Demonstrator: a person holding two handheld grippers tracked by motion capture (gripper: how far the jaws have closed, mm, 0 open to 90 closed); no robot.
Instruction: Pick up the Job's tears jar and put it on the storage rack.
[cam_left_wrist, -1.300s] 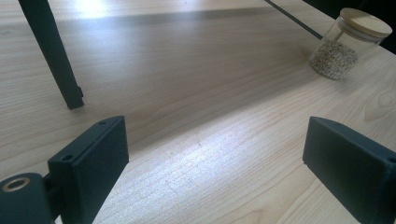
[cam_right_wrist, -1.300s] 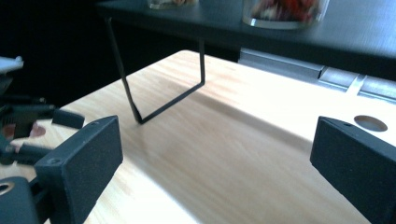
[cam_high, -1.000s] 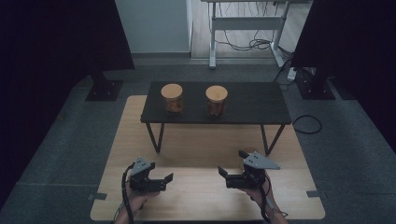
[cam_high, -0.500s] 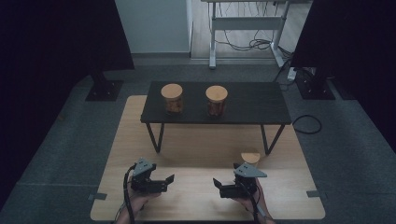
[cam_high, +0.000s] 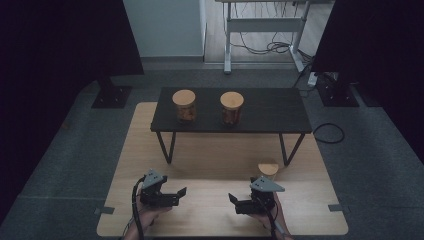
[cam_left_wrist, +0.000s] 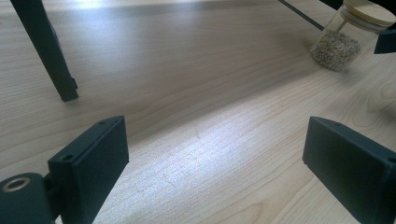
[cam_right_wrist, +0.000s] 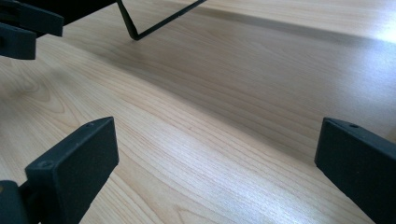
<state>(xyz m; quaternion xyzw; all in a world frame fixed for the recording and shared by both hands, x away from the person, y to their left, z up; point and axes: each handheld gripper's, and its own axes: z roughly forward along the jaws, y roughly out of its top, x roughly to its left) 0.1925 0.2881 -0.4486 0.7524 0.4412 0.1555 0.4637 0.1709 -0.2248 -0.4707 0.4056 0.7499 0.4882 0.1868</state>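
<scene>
The right claw (cam_high: 239, 202) has drawn back toward the near edge of the wooden floor board (cam_high: 210, 160), uncovering a lidded jar (cam_high: 268, 169) just beyond it. On the black worktop (cam_high: 270, 112) stand two more jars (cam_high: 184, 105), well apart from both claws. The left claw (cam_high: 176, 195), like the right, gapes wide and empty. A clean pickup likely means squaring the right claw's jaws around the jar's glass, below the lid.
</scene>
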